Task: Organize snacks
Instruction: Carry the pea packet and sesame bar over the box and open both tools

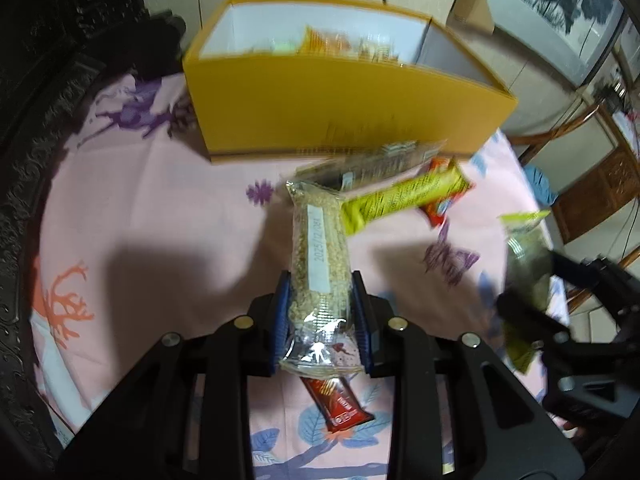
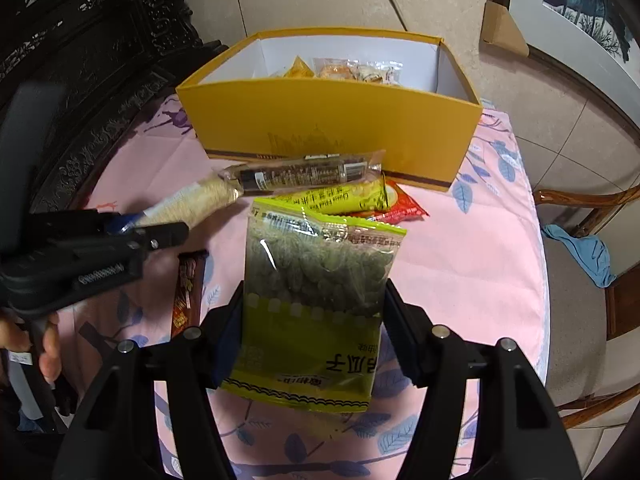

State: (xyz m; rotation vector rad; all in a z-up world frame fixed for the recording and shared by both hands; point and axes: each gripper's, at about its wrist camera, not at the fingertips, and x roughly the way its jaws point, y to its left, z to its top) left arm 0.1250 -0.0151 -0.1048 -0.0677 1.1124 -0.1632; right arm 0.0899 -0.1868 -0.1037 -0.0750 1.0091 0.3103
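Note:
My left gripper [image 1: 320,280] is shut on a clear pack of tan puffed grain snack [image 1: 318,256] and holds it above the pink cloth. My right gripper [image 2: 316,284] is shut on a green bag of seeds [image 2: 316,300], also lifted; it also shows in the left wrist view [image 1: 524,264]. A yellow box [image 2: 332,128] with several snacks inside stands at the far side. In front of it lie a dark bar in clear wrap [image 2: 300,172], a yellow packet [image 2: 340,198] and a red packet [image 2: 404,208]. A red-brown bar [image 1: 338,404] lies under the left gripper.
The round table has a pink flowered cloth [image 2: 460,260]. Dark carved furniture [image 2: 100,60] stands at the left. A wooden chair [image 2: 592,280] with a blue cloth [image 2: 584,252] stands at the right edge.

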